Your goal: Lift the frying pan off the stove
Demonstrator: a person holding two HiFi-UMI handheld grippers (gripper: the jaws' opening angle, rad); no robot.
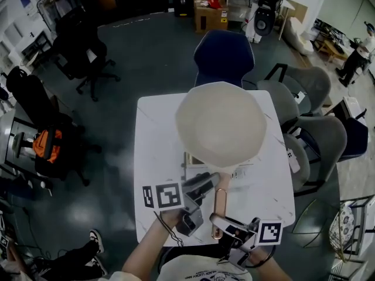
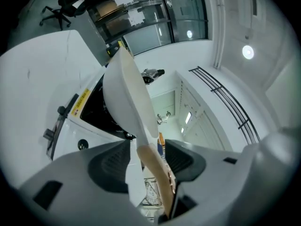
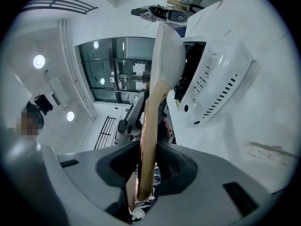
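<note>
A cream frying pan [image 1: 221,124] with a wooden handle [image 1: 221,206] hangs above the white table [image 1: 153,157] and hides most of the white stove [image 1: 192,168] under it. My left gripper [image 1: 202,187] is shut on the handle close to the pan, and my right gripper [image 1: 227,227] is shut on the handle's near end. In the left gripper view the pan [image 2: 129,93] shows edge-on above the stove's black top [image 2: 91,112], with the handle between the left gripper's [image 2: 148,161] pads. The right gripper view has the handle [image 3: 146,140] pinched in the right gripper [image 3: 148,166], with the stove [image 3: 216,84] tilted behind it.
A blue chair [image 1: 224,54] stands at the table's far side and grey chairs [image 1: 316,133] along its right. Black office chairs [image 1: 82,57] and an orange bag [image 1: 47,142] are on the floor to the left. A person's shoes [image 1: 96,250] show at lower left.
</note>
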